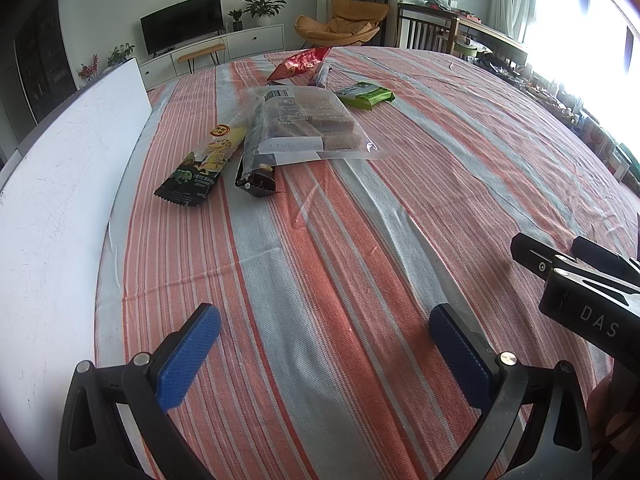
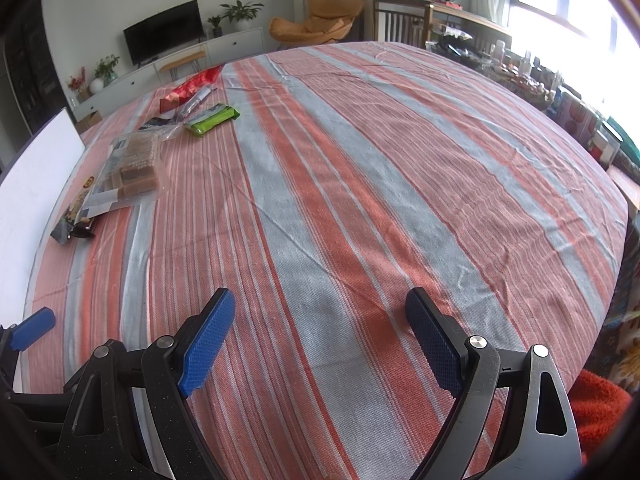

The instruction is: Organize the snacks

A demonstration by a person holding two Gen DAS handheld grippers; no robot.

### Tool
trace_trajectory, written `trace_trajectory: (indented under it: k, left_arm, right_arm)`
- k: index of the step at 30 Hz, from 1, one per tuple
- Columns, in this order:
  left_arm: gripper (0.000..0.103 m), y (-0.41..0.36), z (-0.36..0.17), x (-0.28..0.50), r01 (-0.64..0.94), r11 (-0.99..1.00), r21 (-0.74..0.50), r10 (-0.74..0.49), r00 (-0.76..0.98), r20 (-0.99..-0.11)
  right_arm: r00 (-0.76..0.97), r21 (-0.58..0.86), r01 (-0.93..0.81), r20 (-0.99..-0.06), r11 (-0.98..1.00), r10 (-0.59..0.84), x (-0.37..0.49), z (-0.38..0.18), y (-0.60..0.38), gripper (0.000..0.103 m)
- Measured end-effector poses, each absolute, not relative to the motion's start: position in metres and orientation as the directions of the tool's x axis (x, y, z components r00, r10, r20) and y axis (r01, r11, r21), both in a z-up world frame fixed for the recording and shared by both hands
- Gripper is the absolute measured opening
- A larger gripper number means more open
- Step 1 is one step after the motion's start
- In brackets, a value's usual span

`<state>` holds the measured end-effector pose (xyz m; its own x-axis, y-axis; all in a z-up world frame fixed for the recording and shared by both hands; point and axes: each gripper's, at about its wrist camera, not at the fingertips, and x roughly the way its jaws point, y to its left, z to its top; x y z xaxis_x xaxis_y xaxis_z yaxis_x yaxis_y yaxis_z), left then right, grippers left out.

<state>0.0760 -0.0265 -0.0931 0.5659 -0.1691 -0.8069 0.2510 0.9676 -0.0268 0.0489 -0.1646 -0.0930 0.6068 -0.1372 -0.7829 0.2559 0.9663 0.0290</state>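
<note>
While both grippers hang over bare striped tablecloth [image 1: 320, 260], we're at the start: nothing picked, snacks not yet sorted. Left gripper [image 1: 324, 354] has its blue pads spread wide, nothing between them. Right gripper [image 2: 320, 344] is the same: jaws apart, empty.

The snacks sit in a loose cluster on the far left part of the table, next to the white board [image 1: 60, 200]:
- clear bag of brown bars [image 1: 308, 124] in the middle, lying partly over its neighbours
- cartoon-print wrapper [image 1: 200, 168] just left of it, nearest the board
- small dark packet [image 1: 256, 184] poking out from under the clear bag's near edge
- green packet [image 1: 364, 95] beyond, to the right
- red pouch [image 1: 300, 63] furthest away, with a slim dark-and-clear packet [image 1: 323, 74] beside it

We see no bin or tray in either view, so the target layout is unclear.

Our read on the next move: the left gripper is closer, so reach forward to the near wrappers first. They lie flat, so we need a low approach and a pinch on an edge. The clear bag overlaps two items; lifting it first would likely free them.
</note>
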Motion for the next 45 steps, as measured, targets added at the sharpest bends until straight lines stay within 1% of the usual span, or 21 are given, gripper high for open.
trace_trajectory:
  k: [22,25,28,31,33,36,38,40,41,43,45]
  left_arm:
    - [0.103,-0.026,-0.093,0.076,0.251,0.967,-0.030,-0.172,0.566,-0.806]
    - [0.103,-0.026,-0.091,0.074,0.280,0.959,-0.032,-0.184,0.537,-0.823]
    - [0.103,-0.017,-0.076,0.069,0.291,0.951,-0.104,-0.246,0.510,-0.824]
    - [0.103,-0.005,-0.042,0.078,0.276,0.940,-0.198,-0.318,0.507,-0.801]
    - [0.103,0.003,-0.019,0.098,0.249,0.938,-0.241,-0.338,0.505,-0.794]
    - [0.103,0.014,0.008,0.134,0.197,0.952,-0.236,-0.305,0.527,-0.793]
    - [0.103,0.017,0.015,0.167,0.169,0.966,-0.194,-0.255,0.532,-0.807]
    - [0.101,0.018,0.009,0.200,0.146,0.982,-0.121,-0.180,0.524,-0.833]
    - [0.093,0.019,0.003,0.212,0.133,0.988,-0.083,-0.141,0.515,-0.846]
    - [0.081,0.020,-0.012,0.234,0.115,0.993,-0.032,-0.083,0.477,-0.875]
    - [0.080,0.021,-0.030,0.247,0.105,0.994,0.006,-0.040,0.431,-0.901]
  right_arm:
    - [0.609,0.036,0.256,-0.783,0.966,-0.132,0.049,-0.093,-0.165,0.090]
    - [0.612,0.050,0.257,-0.781,0.965,-0.123,0.048,-0.092,-0.166,0.090]
    - [0.611,0.045,0.257,-0.781,0.965,-0.126,0.049,-0.092,-0.165,0.090]
    - [0.609,0.038,0.259,-0.782,0.965,-0.132,0.049,-0.092,-0.164,0.090]
    - [0.609,0.042,0.256,-0.783,0.966,-0.127,0.050,-0.092,-0.165,0.090]
    - [0.614,0.058,0.256,-0.781,0.965,-0.116,0.048,-0.091,-0.166,0.091]
    - [0.616,0.069,0.256,-0.780,0.964,-0.108,0.048,-0.091,-0.168,0.091]
    - [0.619,0.078,0.256,-0.779,0.963,-0.102,0.047,-0.090,-0.168,0.091]
    - [0.619,0.081,0.257,-0.779,0.963,-0.100,0.047,-0.090,-0.169,0.091]
    - [0.621,0.087,0.256,-0.778,0.963,-0.095,0.047,-0.090,-0.169,0.091]
    - [0.623,0.093,0.256,-0.777,0.962,-0.091,0.046,-0.090,-0.170,0.091]
